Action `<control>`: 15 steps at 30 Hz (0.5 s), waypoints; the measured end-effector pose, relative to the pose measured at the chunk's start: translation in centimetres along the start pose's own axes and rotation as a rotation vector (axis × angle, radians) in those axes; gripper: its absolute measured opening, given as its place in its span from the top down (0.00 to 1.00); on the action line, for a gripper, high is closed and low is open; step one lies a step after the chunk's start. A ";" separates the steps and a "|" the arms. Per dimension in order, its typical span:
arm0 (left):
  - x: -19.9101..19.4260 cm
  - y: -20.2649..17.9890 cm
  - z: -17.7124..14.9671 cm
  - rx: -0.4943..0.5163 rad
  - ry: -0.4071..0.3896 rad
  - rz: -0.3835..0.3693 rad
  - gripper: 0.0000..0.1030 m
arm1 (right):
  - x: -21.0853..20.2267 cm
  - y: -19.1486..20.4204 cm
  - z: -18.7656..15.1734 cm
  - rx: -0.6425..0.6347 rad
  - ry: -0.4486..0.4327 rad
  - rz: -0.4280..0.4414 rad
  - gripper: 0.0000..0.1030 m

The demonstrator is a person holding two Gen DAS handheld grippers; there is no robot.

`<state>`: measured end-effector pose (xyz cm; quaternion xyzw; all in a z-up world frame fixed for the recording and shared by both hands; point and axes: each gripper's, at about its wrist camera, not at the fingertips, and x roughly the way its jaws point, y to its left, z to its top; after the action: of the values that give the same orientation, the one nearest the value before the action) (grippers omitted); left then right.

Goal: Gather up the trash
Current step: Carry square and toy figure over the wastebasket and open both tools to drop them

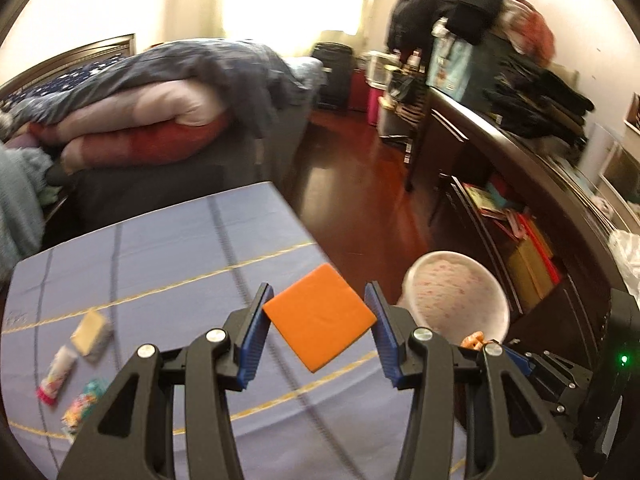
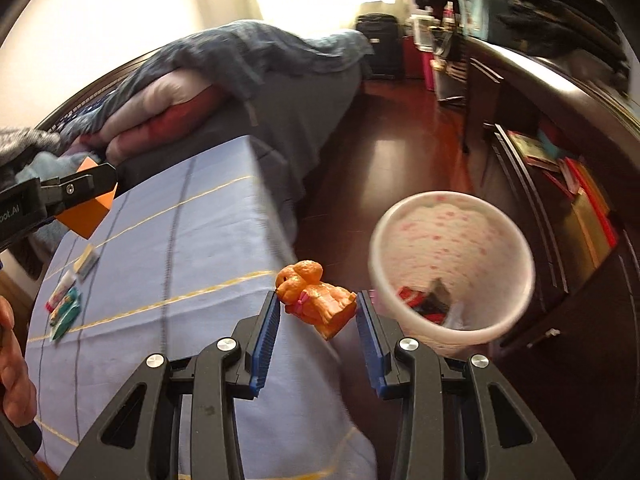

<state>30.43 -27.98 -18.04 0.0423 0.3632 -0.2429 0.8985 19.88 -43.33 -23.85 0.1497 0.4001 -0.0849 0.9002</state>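
Trash is riding in both grippers, nothing loose in hand. Left gripper [image 1: 319,322] is pinching an orange square pad [image 1: 320,316] corner to corner, jaws part closed on it, so it is hanging tilted clear of the blue tablecloth [image 1: 160,264]. Right gripper [image 2: 316,312] is clamping an orange toy dog [image 2: 316,300] across its body, jaws narrower, head poking out past the left finger; it is sitting over the table edge.

Both are pointing down toward the white bin [image 2: 452,268] on the floor beside the table, probably lining up for a drop. Bin is already holding some wrappers at the bottom.

Further left on the cloth, a small tube [image 1: 58,374], a teal packet [image 1: 82,404] and a pale box [image 1: 92,334] are lying uncollected. Bed with piled bedding [image 1: 160,104] is sitting behind the table.
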 end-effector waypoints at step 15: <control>5.8 -10.4 2.5 0.169 0.043 -0.157 0.53 | 0.1 -8.5 1.1 0.139 -0.038 -0.120 0.62</control>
<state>30.73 -40.09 -19.11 0.0946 0.3627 -0.3413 0.8620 18.38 -51.66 -24.92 0.1862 0.3842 -0.1689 0.8884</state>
